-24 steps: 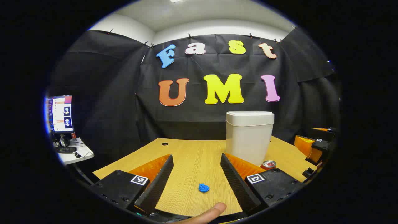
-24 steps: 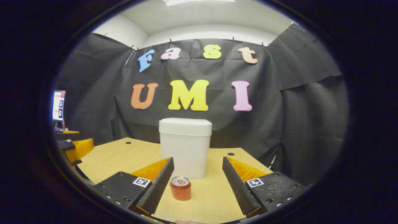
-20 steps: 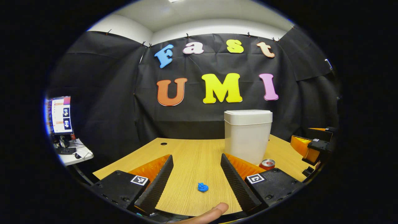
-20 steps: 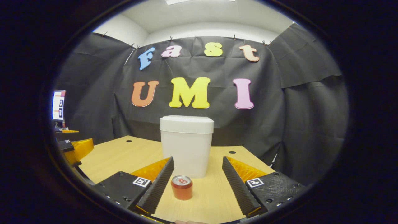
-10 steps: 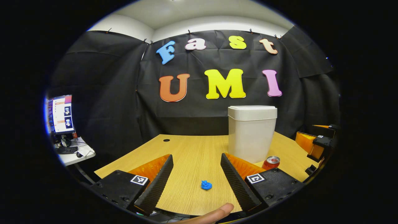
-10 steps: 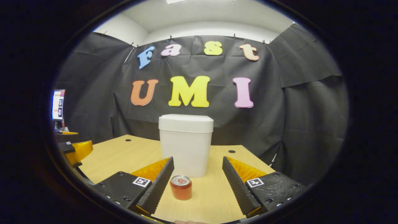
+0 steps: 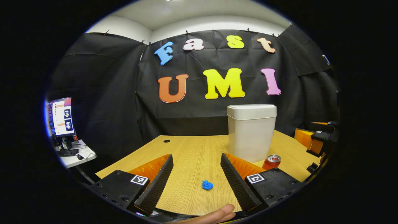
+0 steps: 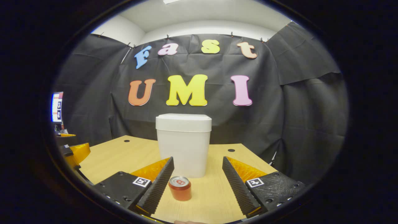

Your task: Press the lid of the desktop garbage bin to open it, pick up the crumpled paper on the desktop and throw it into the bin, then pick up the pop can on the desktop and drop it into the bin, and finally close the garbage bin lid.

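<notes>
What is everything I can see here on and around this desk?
Garbage bin: one, white, lid shut, upright at the back middle of the desk.
Pop can: one, red, upright in front of the bin.
Crumpled paper: one, blue, on the desk left of the can.
Desk: one, light wood, with cable holes near the back.
Monitor: one, lit, on a side table at far left.
Left gripper: one, open, paper lying ahead between its fingers.
Right gripper: one, open, can ahead between its fingers.
Finger: one, at the bottom edge of the left gripper view.
</notes>
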`<state>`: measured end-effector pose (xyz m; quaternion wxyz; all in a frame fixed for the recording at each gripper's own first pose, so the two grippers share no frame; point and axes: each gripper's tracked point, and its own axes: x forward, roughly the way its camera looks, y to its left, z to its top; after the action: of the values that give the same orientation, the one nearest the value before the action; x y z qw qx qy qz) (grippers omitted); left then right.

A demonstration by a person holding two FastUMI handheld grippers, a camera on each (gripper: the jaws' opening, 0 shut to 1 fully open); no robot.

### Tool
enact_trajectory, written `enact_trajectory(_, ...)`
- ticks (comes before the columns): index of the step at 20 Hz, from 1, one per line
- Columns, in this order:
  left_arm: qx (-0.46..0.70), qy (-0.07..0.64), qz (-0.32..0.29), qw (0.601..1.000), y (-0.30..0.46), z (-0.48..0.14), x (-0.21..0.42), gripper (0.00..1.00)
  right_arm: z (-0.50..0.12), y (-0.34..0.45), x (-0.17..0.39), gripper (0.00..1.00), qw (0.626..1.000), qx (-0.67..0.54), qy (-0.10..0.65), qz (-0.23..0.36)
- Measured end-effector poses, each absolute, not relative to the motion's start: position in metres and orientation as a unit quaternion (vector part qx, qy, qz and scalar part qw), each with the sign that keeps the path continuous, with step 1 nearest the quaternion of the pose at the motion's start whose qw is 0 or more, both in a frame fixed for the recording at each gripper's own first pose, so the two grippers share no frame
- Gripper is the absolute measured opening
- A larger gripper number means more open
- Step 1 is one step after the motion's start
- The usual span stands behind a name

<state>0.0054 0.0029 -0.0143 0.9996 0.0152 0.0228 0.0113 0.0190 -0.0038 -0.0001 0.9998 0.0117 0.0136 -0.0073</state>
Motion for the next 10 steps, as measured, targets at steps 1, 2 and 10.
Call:
enact_trajectory(1,0.018,0.024,0.014,0.999,0.004,-0.016,0.006,0.99,0.004,-0.003,0.021,0.96,1.000,0.010,0.011,-0.007)
enact_trajectory(2,0.018,0.025,0.014,0.999,0.004,-0.017,0.006,0.99,0.007,-0.004,0.024,0.96,1.000,0.008,0.007,-0.007)
enact_trajectory(10,0.015,0.031,0.015,0.999,0.007,-0.019,0.007,0.99,0.053,-0.005,0.062,0.95,1.000,0.007,-0.017,-0.015)
